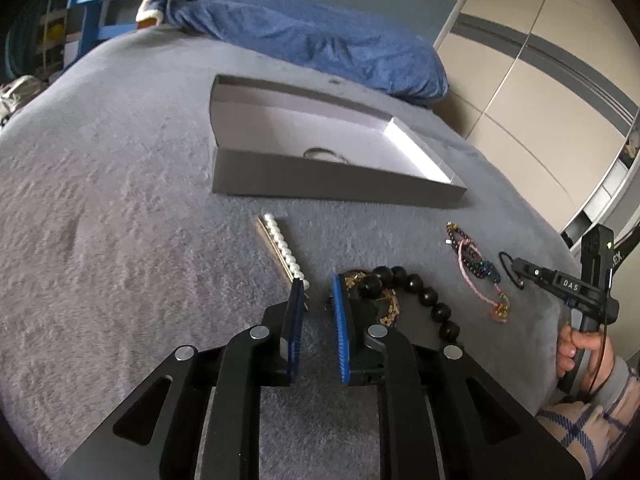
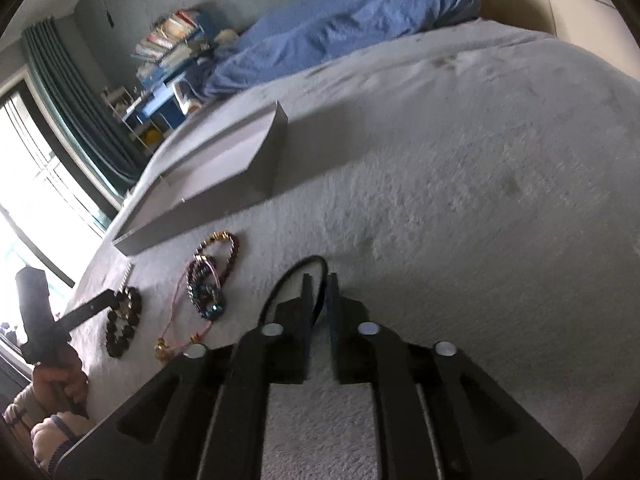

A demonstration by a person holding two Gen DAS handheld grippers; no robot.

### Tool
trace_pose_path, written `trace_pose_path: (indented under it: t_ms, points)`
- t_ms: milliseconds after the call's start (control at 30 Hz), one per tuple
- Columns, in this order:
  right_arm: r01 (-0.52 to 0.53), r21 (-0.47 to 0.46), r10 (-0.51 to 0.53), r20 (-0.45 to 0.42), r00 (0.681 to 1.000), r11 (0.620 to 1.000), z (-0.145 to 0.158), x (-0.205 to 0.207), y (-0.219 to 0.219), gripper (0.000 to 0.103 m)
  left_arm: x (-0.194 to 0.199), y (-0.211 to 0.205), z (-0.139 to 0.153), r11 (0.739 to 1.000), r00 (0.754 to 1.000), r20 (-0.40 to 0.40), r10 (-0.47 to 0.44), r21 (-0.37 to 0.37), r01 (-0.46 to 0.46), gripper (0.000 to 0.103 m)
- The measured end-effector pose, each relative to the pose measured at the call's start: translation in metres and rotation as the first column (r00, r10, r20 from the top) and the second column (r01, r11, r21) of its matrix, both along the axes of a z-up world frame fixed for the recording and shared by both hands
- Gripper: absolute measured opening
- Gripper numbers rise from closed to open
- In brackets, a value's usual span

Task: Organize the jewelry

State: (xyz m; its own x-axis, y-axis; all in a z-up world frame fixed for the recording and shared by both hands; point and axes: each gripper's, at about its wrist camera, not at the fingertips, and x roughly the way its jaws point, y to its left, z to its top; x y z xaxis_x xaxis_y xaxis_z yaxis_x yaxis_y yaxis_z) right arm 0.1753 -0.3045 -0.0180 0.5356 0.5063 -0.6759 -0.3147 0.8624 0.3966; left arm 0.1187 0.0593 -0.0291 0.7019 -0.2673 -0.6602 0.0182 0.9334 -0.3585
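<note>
Ring (image 1: 322, 155) in box (image 1: 320, 184) half hidden by wall. Left tool (image 1: 318, 294): narrow gap, empty, pearl clip (image 1: 282, 246) and beads (image 1: 416, 292) flanking. Right tool (image 2: 319, 284): narrow gap, black loop (image 2: 296, 276) between pads, unclamped.

Grey fuzzy blanket over a bed (image 1: 120, 208), everything laid right on the fabric. Shallow grey box (image 1: 320, 184) toward 12 o'clock, pearl hair clip (image 1: 284, 246) at about 10 below it, black bead bracelet (image 1: 420, 292) dead centre, pink cord bracelet (image 1: 480, 276) and thin black hair tie (image 1: 510, 270) strung out toward 3. Rumpled blue duvet (image 1: 320, 40) heaped way back at 12.
</note>
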Motion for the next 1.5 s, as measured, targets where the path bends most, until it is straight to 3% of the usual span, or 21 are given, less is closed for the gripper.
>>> trace_pose_path:
  t_ms: [433,633,700,733,833,900,1233,1500]
  points:
    - [-0.051,-0.058,0.051,-0.003,0.999,0.997,-0.002,-0.001,0.013,0.039,0.036,0.011,-0.002,0.993,0.988,-0.106,0.114,0.033,-0.111,0.021]
    - [-0.061,-0.082,0.061,-0.002,0.998,0.995,-0.002,-0.001,0.016,0.040,0.043,0.007,-0.005,0.988,0.984,-0.119,0.136,0.088,-0.126,0.019]
    - [-0.063,-0.090,0.063,-0.002,0.998,0.994,-0.002,0.000,0.017,0.036,0.042,0.008,-0.004,0.987,0.983,-0.116,0.139,0.097,-0.128,0.013]
    - [-0.063,-0.089,0.063,-0.003,0.998,0.994,-0.002,0.000,0.018,0.027,0.041,0.009,-0.004,0.987,0.983,-0.113,0.143,0.095,-0.133,0.009]
    - [-0.075,-0.076,0.075,0.003,0.997,0.994,-0.001,-0.002,0.017,0.009,0.034,0.012,-0.001,0.988,0.986,-0.093,0.142,0.082,-0.134,0.008]
    - [-0.090,-0.067,0.092,0.022,0.996,0.994,0.001,-0.004,0.017,0.004,0.027,0.010,0.002,0.988,0.988,-0.077,0.134,0.086,-0.127,0.008]
    - [-0.118,0.060,0.112,0.093,0.989,0.991,0.027,-0.009,0.010,0.004,-0.007,0.006,0.041,0.995,0.996,0.067,0.063,0.067,-0.067,0.008]
    - [-0.151,0.113,0.135,0.137,0.981,0.982,0.060,0.004,0.025,0.004,0.008,-0.003,0.072,0.996,0.991,0.126,0.044,0.075,-0.054,0.008]
